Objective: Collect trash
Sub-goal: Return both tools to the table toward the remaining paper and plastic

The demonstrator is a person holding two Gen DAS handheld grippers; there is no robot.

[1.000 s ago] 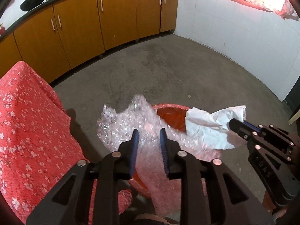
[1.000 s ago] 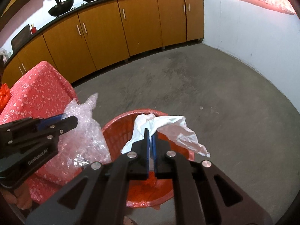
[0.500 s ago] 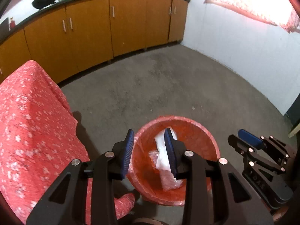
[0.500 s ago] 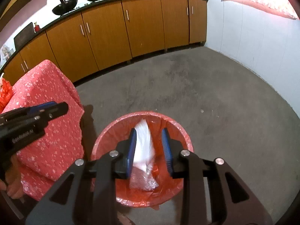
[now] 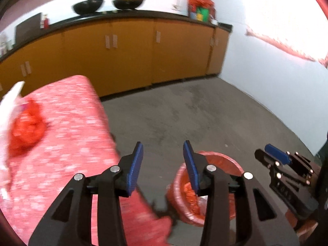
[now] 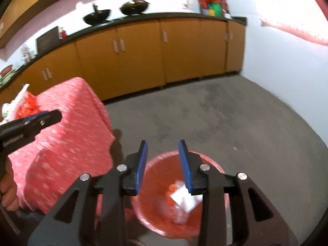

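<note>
Two grippers, both w/ jaws spread and nothing between the blue pads. L gripper (image 5: 163,164) sits above the gap between the table (image 5: 67,143) and the bin (image 5: 215,157); R gripper (image 6: 163,164) hangs over the bin's (image 6: 155,184) near-left rim. From the R cam the L gripper (image 6: 52,115) shows at far left, side-on, over the table edge; from the L cam the R gripper (image 5: 266,153) shows at right, just past the bin.

Bin = round, red-lined, on the concrete floor (image 5: 194,112), mouth up, just beside the table corner. Inside, seen from the R cam: white paper (image 6: 185,199) lying crumpled toward the right side, partly behind the R finger, w/ clear bubble wrap (image 6: 180,217) under it, nearer the cam. Both blurred; no clear long axis on either, can't tell which way they point.

On the table, red floral cloth. At its far-left end a red crumpled bag (image 5: 26,125), roughly lump-shaped, no clear axis, w/ a white plastic piece (image 5: 10,102) touching it on the left, running up and away from the cam. Same pair partly hidden behind the L gripper in the R cam.

Background: orange cabinets (image 6: 143,51) along the wall, two black woks (image 6: 114,12) on the counter.
</note>
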